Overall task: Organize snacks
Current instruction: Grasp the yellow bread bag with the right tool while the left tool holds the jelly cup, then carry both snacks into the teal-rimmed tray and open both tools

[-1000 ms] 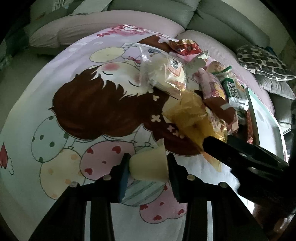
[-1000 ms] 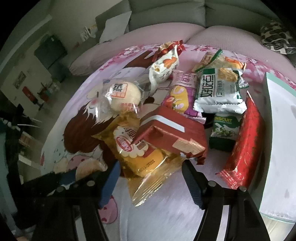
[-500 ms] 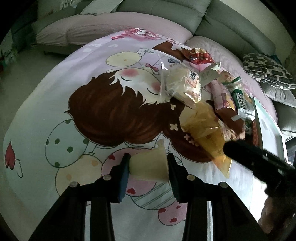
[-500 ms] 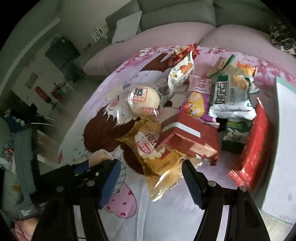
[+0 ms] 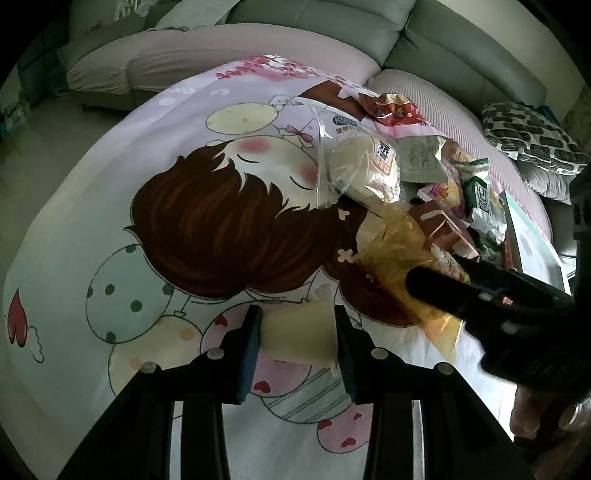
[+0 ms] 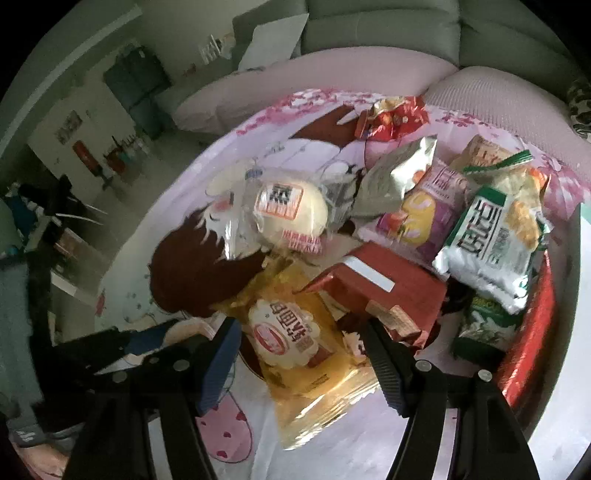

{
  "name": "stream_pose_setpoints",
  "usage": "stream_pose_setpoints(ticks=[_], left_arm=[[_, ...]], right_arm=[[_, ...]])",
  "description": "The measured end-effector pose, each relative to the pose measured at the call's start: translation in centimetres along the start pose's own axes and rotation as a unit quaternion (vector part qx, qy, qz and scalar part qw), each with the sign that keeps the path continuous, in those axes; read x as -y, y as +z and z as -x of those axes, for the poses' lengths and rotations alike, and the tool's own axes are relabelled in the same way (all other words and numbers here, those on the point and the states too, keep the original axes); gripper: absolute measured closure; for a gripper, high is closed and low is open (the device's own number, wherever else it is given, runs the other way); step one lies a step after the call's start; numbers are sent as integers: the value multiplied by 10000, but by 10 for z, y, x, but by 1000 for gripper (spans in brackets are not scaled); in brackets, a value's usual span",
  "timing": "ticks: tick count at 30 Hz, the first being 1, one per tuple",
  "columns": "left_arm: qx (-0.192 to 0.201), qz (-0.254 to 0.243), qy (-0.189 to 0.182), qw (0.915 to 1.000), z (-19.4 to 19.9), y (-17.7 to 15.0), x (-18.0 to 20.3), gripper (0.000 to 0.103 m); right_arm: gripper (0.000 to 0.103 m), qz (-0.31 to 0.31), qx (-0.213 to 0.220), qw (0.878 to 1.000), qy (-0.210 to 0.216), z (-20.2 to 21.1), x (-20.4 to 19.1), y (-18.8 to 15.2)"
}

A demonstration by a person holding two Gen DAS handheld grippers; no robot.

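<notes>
1. The left gripper (image 5: 298, 334) has its jaws clenched on a pale yellow jelly cup (image 5: 301, 332), held just above the cartoon-print cloth (image 5: 110, 206) that covers the surface.
2. The right gripper (image 6: 303, 354) has its jaws released and standing wide, one on either side of a yellow snack packet (image 6: 299, 343) that lies flat on the cloth; the pads do not press on it.
3. The remaining snacks sit in a loose heap beyond the yellow packet, on the far right part of the cloth.
4. A bun in a clear wrapper (image 6: 288, 214) lies at the left edge of the heap.
5. A red box (image 6: 384, 288) rests partly on the yellow packet's far corner.
6. A white and green packet (image 6: 491, 243) overlaps a purple packet (image 6: 424, 218) beside it.
7. A small red foil packet (image 6: 391, 118) lies at the far end, apart from the rest.
8. A long red packet (image 6: 532, 332) lies along the right edge of the heap.
9. A grey sofa (image 5: 332, 22) stands behind the covered surface.
</notes>
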State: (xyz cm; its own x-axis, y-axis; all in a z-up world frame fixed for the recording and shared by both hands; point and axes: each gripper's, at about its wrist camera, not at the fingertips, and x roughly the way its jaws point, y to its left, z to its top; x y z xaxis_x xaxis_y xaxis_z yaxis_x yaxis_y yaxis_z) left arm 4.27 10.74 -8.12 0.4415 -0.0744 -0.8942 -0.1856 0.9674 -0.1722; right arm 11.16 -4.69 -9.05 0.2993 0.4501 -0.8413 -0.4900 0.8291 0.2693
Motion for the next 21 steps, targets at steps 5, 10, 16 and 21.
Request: stream_pose_setpoints(ticks=[5, 10, 16, 21], left_arm=[[-25, -6, 18, 10000, -3, 0, 0, 64], [-30, -39, 57, 10000, -6, -1, 1, 64], [24, 0, 107, 9999, -4, -3, 3, 64], [-7, 107, 50, 9999, 4, -2, 2, 64]], right_arm=[[32, 26, -182, 9996, -233, -9, -3, -6], [56, -69, -148, 9997, -164, -7, -4, -9], [60, -288, -56, 9996, 27, 4, -5, -17], [60, -395, 157, 9988, 246, 23, -9, -19]])
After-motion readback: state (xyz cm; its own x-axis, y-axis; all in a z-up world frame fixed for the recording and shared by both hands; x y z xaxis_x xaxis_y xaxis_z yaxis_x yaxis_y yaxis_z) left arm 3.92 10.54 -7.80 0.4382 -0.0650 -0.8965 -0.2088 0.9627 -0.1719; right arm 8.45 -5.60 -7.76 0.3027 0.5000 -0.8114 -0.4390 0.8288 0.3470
